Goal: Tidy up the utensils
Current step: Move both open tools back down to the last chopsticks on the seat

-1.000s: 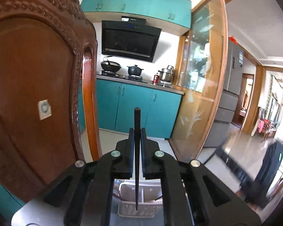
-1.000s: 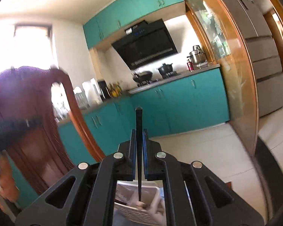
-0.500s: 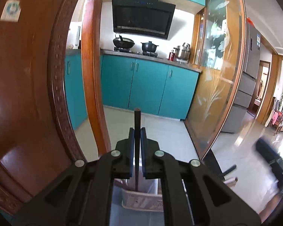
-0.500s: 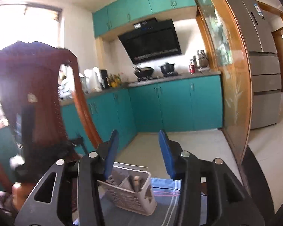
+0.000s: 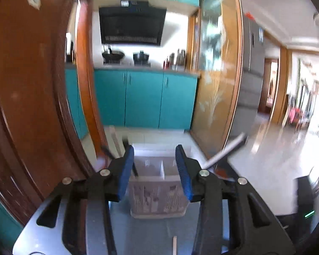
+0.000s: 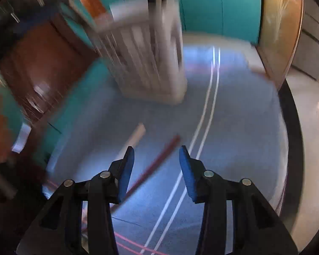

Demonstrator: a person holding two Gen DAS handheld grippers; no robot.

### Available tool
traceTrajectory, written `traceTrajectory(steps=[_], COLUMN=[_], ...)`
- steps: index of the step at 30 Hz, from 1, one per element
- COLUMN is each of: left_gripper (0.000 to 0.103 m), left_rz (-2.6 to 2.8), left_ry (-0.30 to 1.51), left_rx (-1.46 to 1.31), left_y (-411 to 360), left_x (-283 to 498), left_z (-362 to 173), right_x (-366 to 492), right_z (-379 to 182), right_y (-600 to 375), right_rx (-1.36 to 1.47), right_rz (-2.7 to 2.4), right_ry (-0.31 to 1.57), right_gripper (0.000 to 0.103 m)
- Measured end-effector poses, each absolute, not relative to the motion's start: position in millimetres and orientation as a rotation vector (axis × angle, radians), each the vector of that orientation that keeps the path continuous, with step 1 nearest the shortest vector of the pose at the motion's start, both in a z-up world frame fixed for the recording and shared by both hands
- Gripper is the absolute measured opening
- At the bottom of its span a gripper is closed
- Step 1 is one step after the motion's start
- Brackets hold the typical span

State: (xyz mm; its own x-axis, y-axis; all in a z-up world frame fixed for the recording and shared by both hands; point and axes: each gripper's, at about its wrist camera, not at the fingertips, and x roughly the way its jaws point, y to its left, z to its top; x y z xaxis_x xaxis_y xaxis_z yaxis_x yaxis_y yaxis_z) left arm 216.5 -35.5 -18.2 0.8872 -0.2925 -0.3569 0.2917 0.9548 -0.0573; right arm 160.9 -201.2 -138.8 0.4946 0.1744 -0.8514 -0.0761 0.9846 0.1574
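Observation:
A white slotted utensil caddy (image 5: 157, 193) stands on the blue cloth just beyond my left gripper (image 5: 154, 148). Its jaws are opening, with nothing between the blue pads. A dark chopstick (image 5: 135, 169) leans in the caddy's left compartment. My right gripper (image 6: 157, 147) is open and tilted down at the cloth. A red-brown chopstick (image 6: 159, 159) lies on the cloth, running between the right gripper's fingers without touching them. A pale chopstick (image 6: 134, 138) lies to its left. The caddy (image 6: 146, 63) is blurred, with dark sticks rising from it.
A carved wooden chair back (image 5: 32, 85) stands close on the left. The blue cloth (image 6: 234, 106) with white stripes covers the table, whose dark edge (image 6: 291, 127) curves on the right. A pale stick (image 5: 225, 150) shows blurred right of the caddy. Teal cabinets (image 5: 144, 99) lie beyond.
The left gripper sank toward the caddy and let go of its dark chopstick. The right gripper released its chopstick earlier and has dropped and tipped down toward the cloth.

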Motion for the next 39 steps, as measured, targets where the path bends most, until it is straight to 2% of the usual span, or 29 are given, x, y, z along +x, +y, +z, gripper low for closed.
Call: traceTrajectory(steps=[4,6,8,14,30,32,34,39], left_gripper=[0.041,0.041,0.041,0.042,0.047,0.048,0.051,0.052], left_rz=[-0.299,-0.289,-0.276,-0.26,-0.269,-0.27,-0.273,-0.272], left_ry=[0.499,0.545,0.564,0.589,0.77,0.774,0.781,0.829], left_rx=[0.007,0.017,0.035,0.053,0.116,0.125,0.135,0.173], left_y=[-36,-34,-33,-33,-54,-57,-60,-69], left_x=[228,232,234,237,240,238,237,233], left_z=[-44,-54,-59,-66,-111,-112,-115,-132], right_x=[179,184,188,202,191,188,187,188], right_z=[-166,-168,-169,-167,-162,-160,-159,-159], right_y=[-192,-189,-188,-193,-229,-230,-231,-235], right_rx=[0.091,0.048,0.031,-0.02,0.108,0.101,0.111,0.116], right_rz=[0.1,0.081,0.083,0.092,0.037,0.024,0.016,-0.002], right_ry=[1.153,1.137,1.131,1.128,0.983,0.977,0.98,0.985], right_gripper=[0.044,0.041,0.023,0.012,0.015,0.025,0.03,0.032])
